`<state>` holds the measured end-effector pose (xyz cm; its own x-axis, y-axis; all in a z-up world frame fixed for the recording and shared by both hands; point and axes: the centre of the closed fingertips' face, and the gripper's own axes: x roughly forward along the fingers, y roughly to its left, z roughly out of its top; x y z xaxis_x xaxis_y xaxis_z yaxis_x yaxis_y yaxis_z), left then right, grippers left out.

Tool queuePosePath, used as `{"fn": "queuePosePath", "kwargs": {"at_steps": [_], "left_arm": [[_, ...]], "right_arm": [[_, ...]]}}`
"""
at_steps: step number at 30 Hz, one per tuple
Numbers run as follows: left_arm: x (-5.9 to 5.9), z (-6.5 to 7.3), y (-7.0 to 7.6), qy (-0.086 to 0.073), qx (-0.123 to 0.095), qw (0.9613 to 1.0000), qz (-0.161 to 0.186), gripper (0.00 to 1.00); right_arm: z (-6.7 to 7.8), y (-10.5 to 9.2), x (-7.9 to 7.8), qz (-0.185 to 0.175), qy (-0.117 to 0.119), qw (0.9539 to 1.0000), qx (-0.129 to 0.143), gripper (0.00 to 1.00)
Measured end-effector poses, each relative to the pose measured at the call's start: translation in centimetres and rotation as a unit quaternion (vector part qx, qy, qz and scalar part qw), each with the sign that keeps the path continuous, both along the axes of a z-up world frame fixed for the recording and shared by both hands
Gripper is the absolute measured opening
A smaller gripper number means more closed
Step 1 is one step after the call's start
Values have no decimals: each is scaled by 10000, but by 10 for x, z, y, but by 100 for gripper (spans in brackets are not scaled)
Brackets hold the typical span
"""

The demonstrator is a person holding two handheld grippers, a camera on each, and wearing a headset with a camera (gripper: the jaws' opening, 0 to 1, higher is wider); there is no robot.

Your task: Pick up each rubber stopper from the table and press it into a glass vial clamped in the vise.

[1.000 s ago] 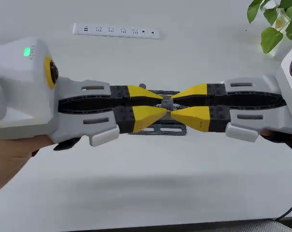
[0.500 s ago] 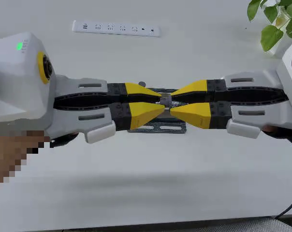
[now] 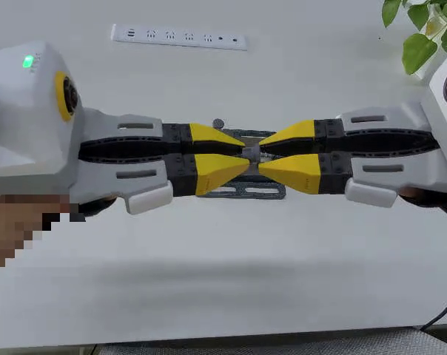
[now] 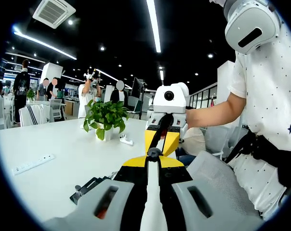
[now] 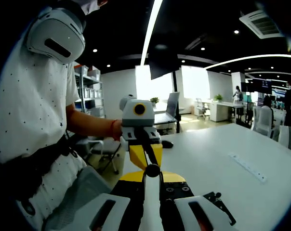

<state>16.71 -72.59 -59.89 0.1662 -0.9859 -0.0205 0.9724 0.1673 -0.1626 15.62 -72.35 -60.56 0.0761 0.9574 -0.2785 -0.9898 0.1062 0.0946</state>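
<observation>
A small dark grey rubber stopper (image 3: 251, 152) is held in the air between my two grippers, which point at each other tip to tip. My left gripper (image 3: 246, 157) comes in from the left, its yellow jaws shut on the stopper (image 4: 153, 153). From the right, my right gripper (image 3: 261, 157) is also shut, tips against the same stopper (image 5: 152, 169). The dark vise (image 3: 242, 192) lies on the white table right under the tips, mostly hidden by the jaws. It also shows low in both gripper views, vise (image 4: 87, 187) and vise (image 5: 215, 201). No vial can be made out.
A white power strip (image 3: 179, 36) lies at the far side of the table. A potted plant (image 3: 431, 33) stands at the back right. A small grey round piece (image 3: 218, 124) sits just behind the vise. A black cable (image 3: 442, 316) runs off the front right edge.
The head view has shifted a little. Both grippers stay tip to tip over the vise with the stopper between them.
</observation>
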Motion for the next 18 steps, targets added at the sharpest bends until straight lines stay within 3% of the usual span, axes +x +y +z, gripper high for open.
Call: {"fn": "queuePosePath", "kwargs": {"at_steps": [7,18], "left_arm": [[0,-5,2,13,57,10000,41,4],[-1,-1,1,33,-2,10000,75,3]], "right_arm": [[-4,2,0,5,56,10000,-63,5],[-1,6,0,-26,152,9999,0,7]]}}
